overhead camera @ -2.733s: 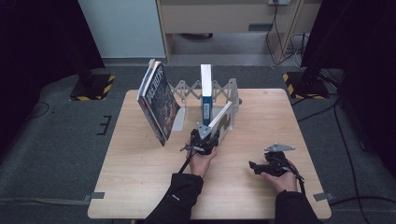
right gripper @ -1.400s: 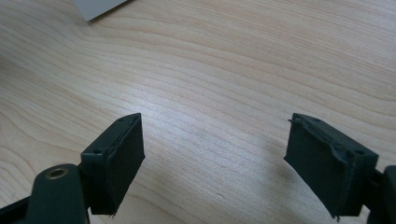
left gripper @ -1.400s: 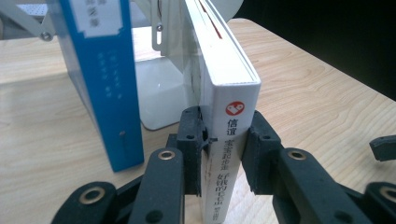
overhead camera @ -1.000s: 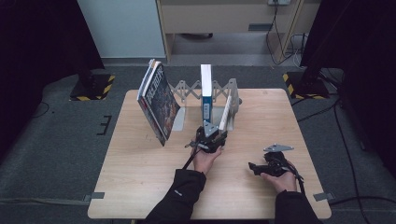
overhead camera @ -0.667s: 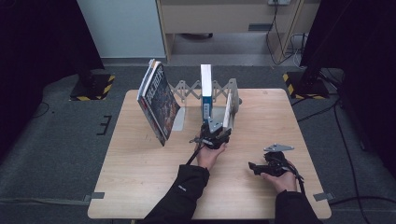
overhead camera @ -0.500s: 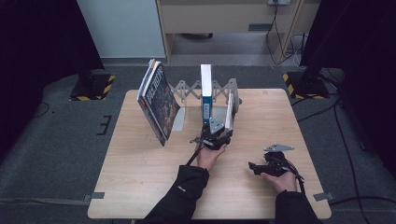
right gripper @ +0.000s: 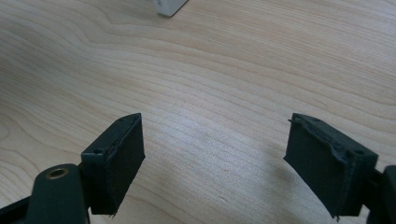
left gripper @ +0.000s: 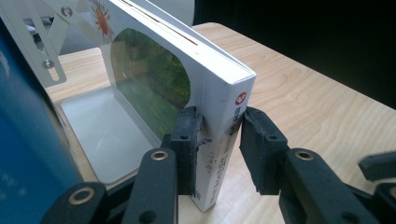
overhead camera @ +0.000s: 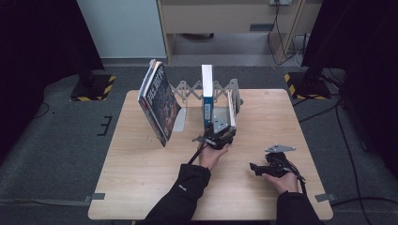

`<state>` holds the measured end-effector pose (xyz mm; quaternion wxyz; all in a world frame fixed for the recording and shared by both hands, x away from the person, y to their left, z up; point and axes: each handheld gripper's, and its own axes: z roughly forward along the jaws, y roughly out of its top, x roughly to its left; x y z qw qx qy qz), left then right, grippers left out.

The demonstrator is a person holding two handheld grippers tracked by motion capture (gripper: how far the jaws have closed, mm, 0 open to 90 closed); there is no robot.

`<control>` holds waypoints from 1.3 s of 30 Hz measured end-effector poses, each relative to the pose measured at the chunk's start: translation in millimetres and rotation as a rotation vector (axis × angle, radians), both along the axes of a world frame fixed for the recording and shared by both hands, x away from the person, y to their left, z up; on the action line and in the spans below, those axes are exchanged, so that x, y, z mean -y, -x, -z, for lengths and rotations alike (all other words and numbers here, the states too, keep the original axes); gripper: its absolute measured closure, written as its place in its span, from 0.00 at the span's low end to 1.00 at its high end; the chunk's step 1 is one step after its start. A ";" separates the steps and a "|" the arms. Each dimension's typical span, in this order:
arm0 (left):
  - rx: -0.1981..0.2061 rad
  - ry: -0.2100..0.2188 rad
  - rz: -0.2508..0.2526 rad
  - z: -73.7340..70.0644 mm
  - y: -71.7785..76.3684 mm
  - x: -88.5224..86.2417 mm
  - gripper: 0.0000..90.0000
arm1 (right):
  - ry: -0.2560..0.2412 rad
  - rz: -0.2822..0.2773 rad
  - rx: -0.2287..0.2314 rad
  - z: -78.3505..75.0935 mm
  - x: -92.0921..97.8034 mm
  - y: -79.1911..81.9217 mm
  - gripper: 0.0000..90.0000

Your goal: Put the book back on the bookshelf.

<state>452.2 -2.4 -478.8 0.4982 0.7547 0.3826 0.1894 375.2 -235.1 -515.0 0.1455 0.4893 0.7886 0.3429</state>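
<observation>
A white book (overhead camera: 231, 108) stands nearly upright at the right end of a white folding book rack (overhead camera: 187, 90). My left gripper (overhead camera: 220, 134) is shut on the lower part of its spine. In the left gripper view the two black pads (left gripper: 187, 140) press the spine of the white book (left gripper: 154, 79) from both sides, just above the rack's white base plate (left gripper: 107, 135). My right gripper (overhead camera: 257, 168) rests on the table at the front right, open. The right gripper view shows its jaws (right gripper: 215, 158) wide apart over bare wood.
A blue book (overhead camera: 206, 93) stands upright in the middle of the rack, and its cover (left gripper: 23, 154) is close on the left in the left gripper view. A dark-covered book (overhead camera: 159, 105) leans at the rack's left end. The wooden table (overhead camera: 141, 178) has free room in front.
My left gripper has swung the white book from a leftward lean to nearly upright and moved it toward the rack's right end. The right gripper has stayed put.
</observation>
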 end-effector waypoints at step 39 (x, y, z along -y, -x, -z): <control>-0.115 -0.058 0.087 -18.5 63.0 -107.0 0.39 | -0.019 0.025 0.016 -4.7 3.7 2.0 0.18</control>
